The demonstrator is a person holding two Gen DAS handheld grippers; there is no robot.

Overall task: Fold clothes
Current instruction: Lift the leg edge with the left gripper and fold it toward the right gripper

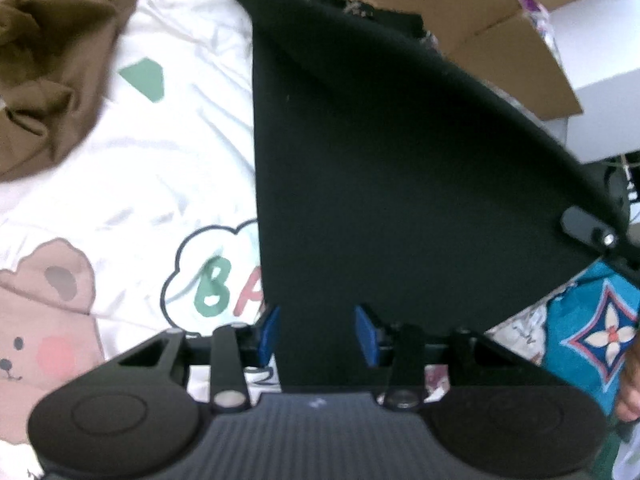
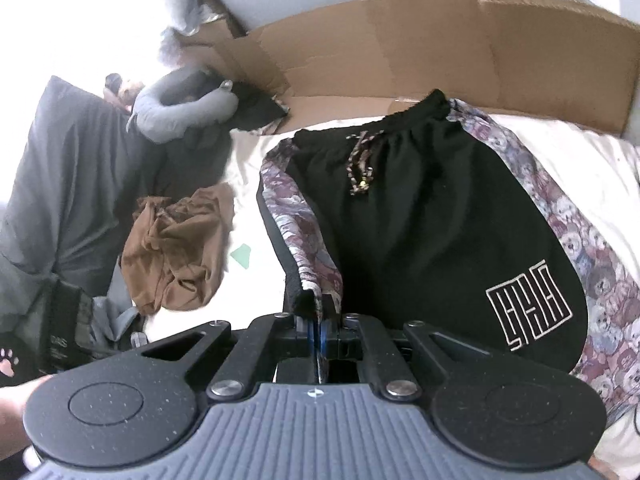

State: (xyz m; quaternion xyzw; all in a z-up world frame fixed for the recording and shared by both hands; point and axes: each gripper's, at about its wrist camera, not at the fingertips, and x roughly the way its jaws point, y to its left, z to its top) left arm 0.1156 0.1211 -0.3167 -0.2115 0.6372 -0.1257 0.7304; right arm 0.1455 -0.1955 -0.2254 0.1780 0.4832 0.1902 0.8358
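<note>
Writing first: on the bedsheet [image 1: 168,152] we read a green "B" and a pink letter after it inside a cloud outline [image 1: 208,276], the rest hidden by cloth. A cartoon bear [image 1: 44,320] is printed at the sheet's lower left. On the black shorts [image 2: 432,216] we see a white maze-like block logo [image 2: 528,304]; we cannot read it as letters.

The shorts lie on the bed: black front, elastic waistband with a knotted patterned drawstring [image 2: 360,164], side panels printed with small purple-grey animal faces. One corner is lifted.

Our left tool [image 1: 318,334] stands partly apart, blue pads [image 1: 366,336] clear of the black fabric that passes between them. Our right tool [image 2: 318,322] is pinched on the shorts' hem corner.

A crumpled brown garment [image 2: 180,248] sits left of the shorts, apart from them. Cardboard [image 2: 440,48] stands behind; grey bedding [image 2: 72,184] at far left
</note>
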